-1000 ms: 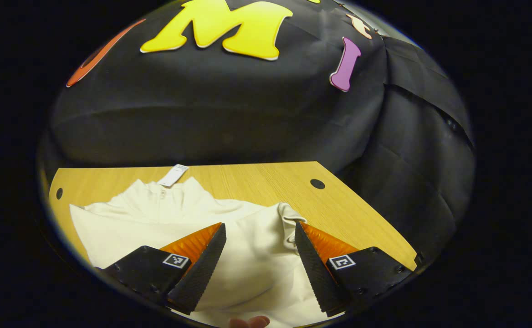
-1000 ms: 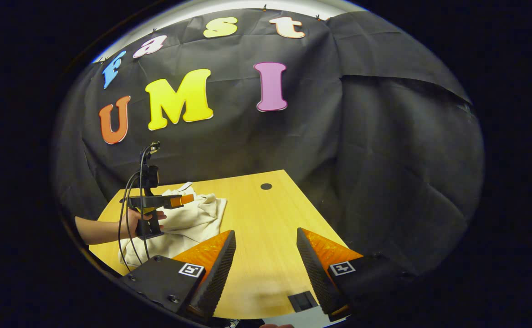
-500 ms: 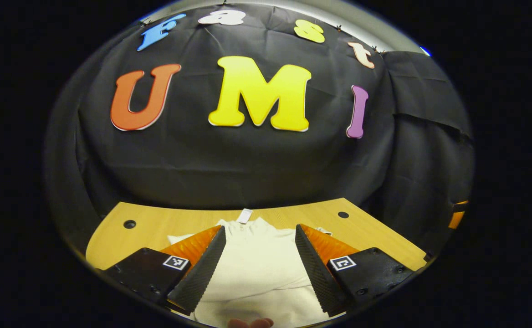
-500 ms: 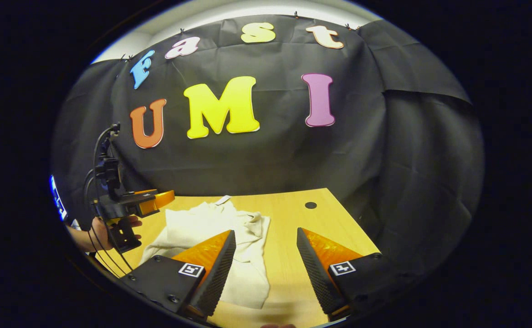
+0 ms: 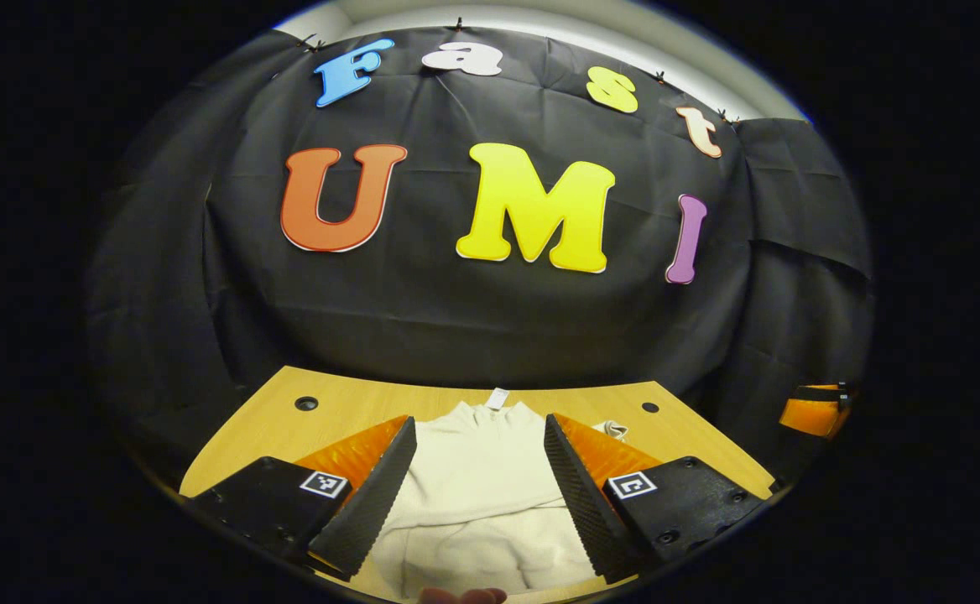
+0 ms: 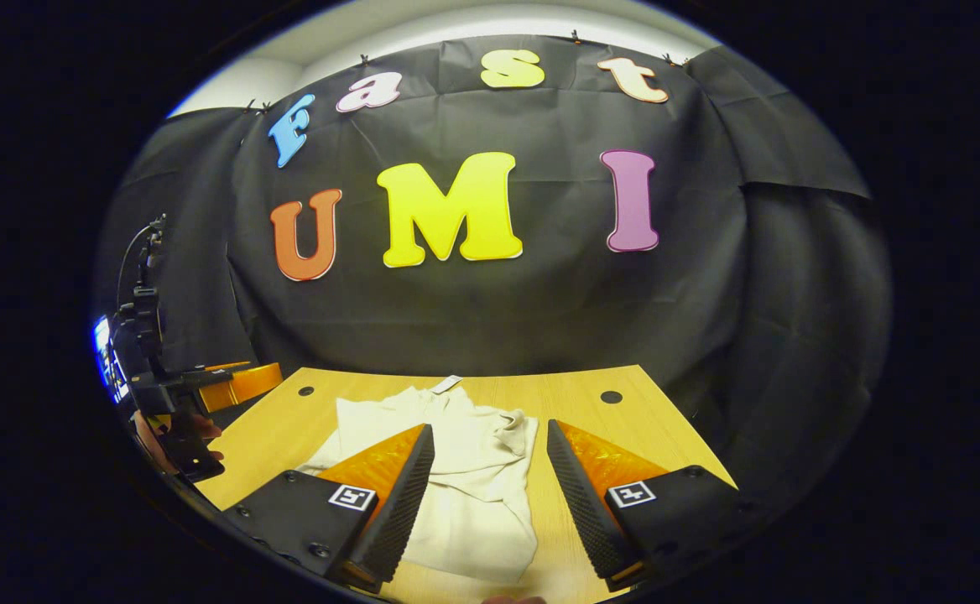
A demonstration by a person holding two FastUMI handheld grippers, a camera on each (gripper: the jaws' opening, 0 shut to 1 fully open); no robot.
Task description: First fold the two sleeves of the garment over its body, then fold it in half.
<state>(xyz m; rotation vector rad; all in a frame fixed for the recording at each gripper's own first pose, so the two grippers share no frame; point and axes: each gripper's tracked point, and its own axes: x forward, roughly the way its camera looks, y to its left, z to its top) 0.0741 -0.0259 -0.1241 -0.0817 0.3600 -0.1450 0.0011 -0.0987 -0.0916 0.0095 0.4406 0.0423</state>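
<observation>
I am holding my left gripper [image 5: 479, 482] up over the near edge of the table [image 5: 339, 403], its fingers spread wide with nothing between them but air, the cream garment [image 5: 482, 495] lying below and beyond the gap. My right gripper [image 6: 490, 491] is likewise gaping wide and gripping nothing, hanging above the near end of the same cloth [image 6: 473, 478] without touching it, as far as I am able to judge. In the right gripper view my left gripper [image 6: 234, 382] is showing off to the side past the table's corner, with the hand [image 6: 173, 428] that carries it.

The garment is lying flat on the wood, roughly centred, its collar and a small white tag [image 5: 497, 398] pointing toward the far wall. One sleeve appears to be already lying across the body, its cuff [image 6: 511, 422] bunching near the far right; the other I am not able to make out clearly. I am judging this cloth as light, soft and limp: it is going to sag and drag rather than keep a shape, and a single pinch is likely to lift only the top layer. I am thinking the near hem corners are the places to take hold, pinching through all layers, one corner per gripper, and carrying them toward the collar
</observation>
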